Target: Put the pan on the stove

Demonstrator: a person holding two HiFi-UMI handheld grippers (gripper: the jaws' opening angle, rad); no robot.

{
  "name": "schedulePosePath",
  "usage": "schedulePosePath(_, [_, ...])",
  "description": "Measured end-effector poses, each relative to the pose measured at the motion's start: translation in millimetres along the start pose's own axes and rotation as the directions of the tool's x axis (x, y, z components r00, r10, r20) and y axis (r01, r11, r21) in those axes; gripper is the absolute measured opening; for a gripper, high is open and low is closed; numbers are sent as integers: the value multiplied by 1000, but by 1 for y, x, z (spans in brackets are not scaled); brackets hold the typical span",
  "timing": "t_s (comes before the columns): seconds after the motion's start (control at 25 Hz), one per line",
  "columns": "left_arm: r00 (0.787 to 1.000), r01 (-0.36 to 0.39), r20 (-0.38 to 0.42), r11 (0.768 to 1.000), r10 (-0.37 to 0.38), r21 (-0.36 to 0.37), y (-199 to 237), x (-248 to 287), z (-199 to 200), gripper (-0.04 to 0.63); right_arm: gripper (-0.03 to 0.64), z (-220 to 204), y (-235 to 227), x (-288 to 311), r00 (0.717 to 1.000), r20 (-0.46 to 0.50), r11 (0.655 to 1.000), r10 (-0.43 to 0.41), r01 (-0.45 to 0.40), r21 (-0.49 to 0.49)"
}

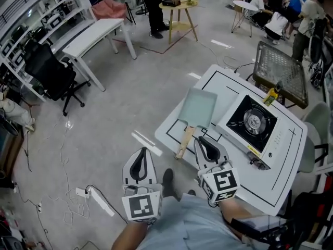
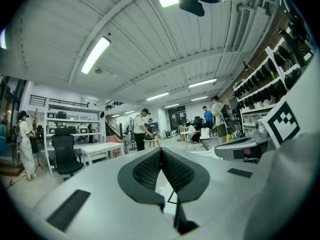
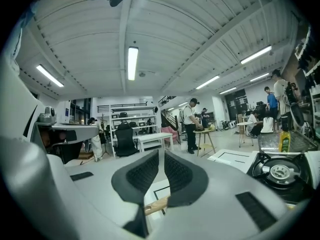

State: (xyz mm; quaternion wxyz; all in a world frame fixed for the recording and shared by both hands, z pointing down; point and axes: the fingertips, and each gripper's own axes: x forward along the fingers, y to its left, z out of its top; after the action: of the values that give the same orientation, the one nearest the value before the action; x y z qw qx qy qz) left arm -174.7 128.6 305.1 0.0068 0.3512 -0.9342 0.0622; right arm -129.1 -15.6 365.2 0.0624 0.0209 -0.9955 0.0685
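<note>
A square pale green pan (image 1: pixel 198 107) with a wooden handle (image 1: pixel 185 142) lies flat on the white table (image 1: pixel 218 78), its handle pointing at the near edge. To its right on the same table sits a black-and-white portable gas stove (image 1: pixel 253 124), with nothing on its burner. My right gripper (image 1: pixel 201 139) is shut and holds nothing. It hovers just right of the handle's end. In the right gripper view the handle (image 3: pixel 156 205) shows below the gripper's shut jaws and the stove (image 3: pixel 277 171) lies to the right. My left gripper (image 1: pixel 141 152) is shut, holds nothing, and hangs over the floor left of the table.
A wire mesh rack (image 1: pixel 280 66) and a yellow bottle (image 1: pixel 271 95) stand at the table's far side. A power strip (image 1: pixel 86 193) with cables lies on the floor at left. A white desk (image 1: pixel 96 35), a black office chair (image 1: pixel 49 72) and several people are farther off.
</note>
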Motion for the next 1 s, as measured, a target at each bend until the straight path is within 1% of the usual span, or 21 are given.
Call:
schedulePosePath(0.16, [998,58,2,998,-58,-12,7,30,-5,18,52,0,-9,22,999,-9,999,-39,39,8])
schedulePosePath(0.32, [994,108,11,994,-108,-3,19,60,0,18,52,13,-16,41,997,5,997,-81,81,11])
schedulePosePath(0.4, [990,140,16,990,-139,-11,21,74,4,18,52,15,-21,49,994,4,994,-108,108,27])
schedulePosePath(0.48, [987,162,-10,987,-162,-17,24,87,-2,18,52,8,-26,56,991,-15,990,-131,132,57])
schedulePosePath(0.6, [978,184,-99,983,-183,1,27,103,-21,18,52,-15,-32,62,988,-57,979,-141,148,138])
schedulePosePath(0.68, [969,212,-131,977,-210,0,23,113,-35,18,52,-35,-37,65,986,-90,964,-141,158,214])
schedulePosePath(0.76, [956,239,-172,971,-236,-8,17,121,-54,18,52,-60,-42,67,982,-130,941,-139,172,293])
schedulePosePath(0.88, [929,271,-258,962,-266,-17,6,127,-91,18,52,-103,-46,67,972,-200,903,-122,192,385])
schedulePosePath(1.0, [907,322,-277,946,-316,-28,-9,135,-112,18,54,-138,-47,63,961,-253,858,-108,219,465])
